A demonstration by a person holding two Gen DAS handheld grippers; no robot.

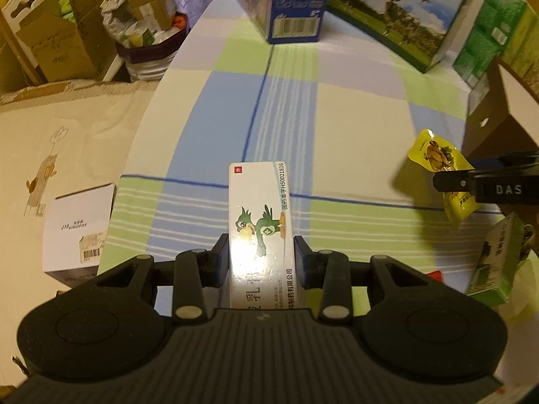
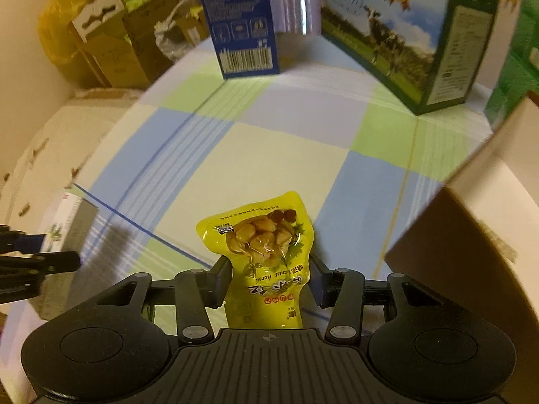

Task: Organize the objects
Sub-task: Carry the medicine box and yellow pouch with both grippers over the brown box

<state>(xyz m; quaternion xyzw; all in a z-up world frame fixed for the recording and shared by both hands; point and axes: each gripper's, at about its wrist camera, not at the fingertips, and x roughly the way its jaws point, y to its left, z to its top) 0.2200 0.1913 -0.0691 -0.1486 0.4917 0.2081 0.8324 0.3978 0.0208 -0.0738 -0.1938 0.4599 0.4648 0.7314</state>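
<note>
My left gripper (image 1: 261, 256) is shut on a white medicine box (image 1: 259, 215) printed with a green cartoon bird, held above the checked tablecloth (image 1: 353, 128). My right gripper (image 2: 269, 279) is shut on a yellow snack pouch (image 2: 262, 245) of chestnut kernels, also lifted off the cloth. In the left wrist view the same yellow pouch (image 1: 434, 155) shows at the right, pinched by the right gripper's black fingers (image 1: 454, 181). The left gripper's fingers (image 2: 50, 259) and the white box (image 2: 64, 225) appear at the left edge of the right wrist view.
A blue carton (image 1: 293, 0) and a large cow-print milk box (image 1: 404, 17) stand at the table's far side. A brown cardboard box (image 2: 471, 229) sits at the right. A small green box (image 1: 498, 256) lies near right; a white box (image 1: 81, 225) rests on the beige surface left.
</note>
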